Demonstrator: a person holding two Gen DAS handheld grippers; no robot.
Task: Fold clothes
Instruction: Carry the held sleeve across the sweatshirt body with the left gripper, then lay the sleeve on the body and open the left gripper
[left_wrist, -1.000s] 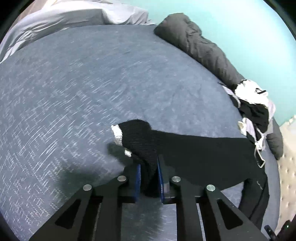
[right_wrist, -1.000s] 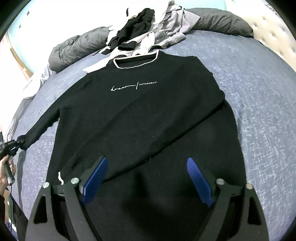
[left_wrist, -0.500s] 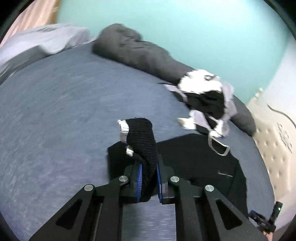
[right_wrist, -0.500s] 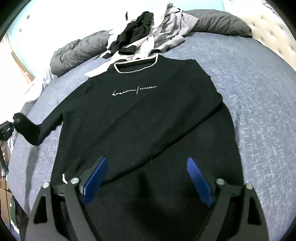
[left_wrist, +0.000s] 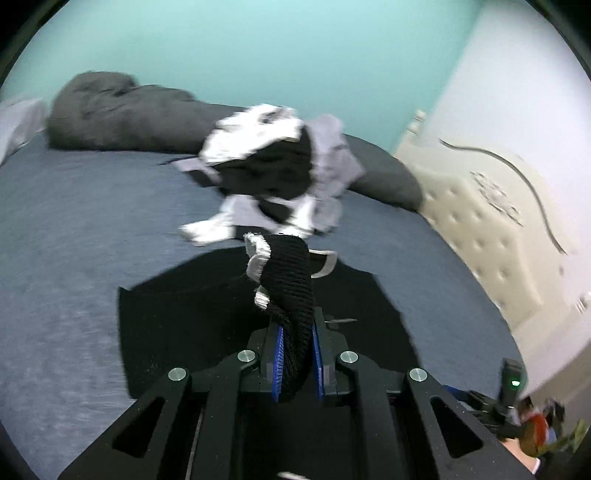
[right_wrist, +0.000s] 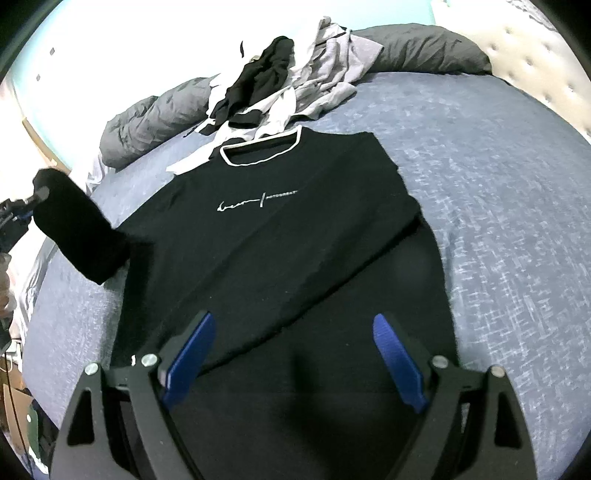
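A black sweater (right_wrist: 266, 236) with a white-trimmed collar and small white chest lettering lies flat on the blue-grey bed (right_wrist: 498, 206). Its right side is folded in. My left gripper (left_wrist: 295, 363) is shut on the ribbed cuff of the sweater's sleeve (left_wrist: 286, 280), which has a white edge. In the right wrist view that sleeve (right_wrist: 77, 236) hangs lifted at the left, above the bed. My right gripper (right_wrist: 295, 354) hovers open over the sweater's lower hem, with nothing between its blue pads.
A heap of black, white and grey clothes (right_wrist: 284, 85) lies beyond the collar. Dark grey pillows (right_wrist: 417, 51) line the head of the bed, against a cream tufted headboard (left_wrist: 491, 236). A teal wall (left_wrist: 258, 48) stands behind.
My left gripper has lifted the sleeve cuff off the bed and swung it inward toward the sweater's body. The right gripper has stayed open over the hem.
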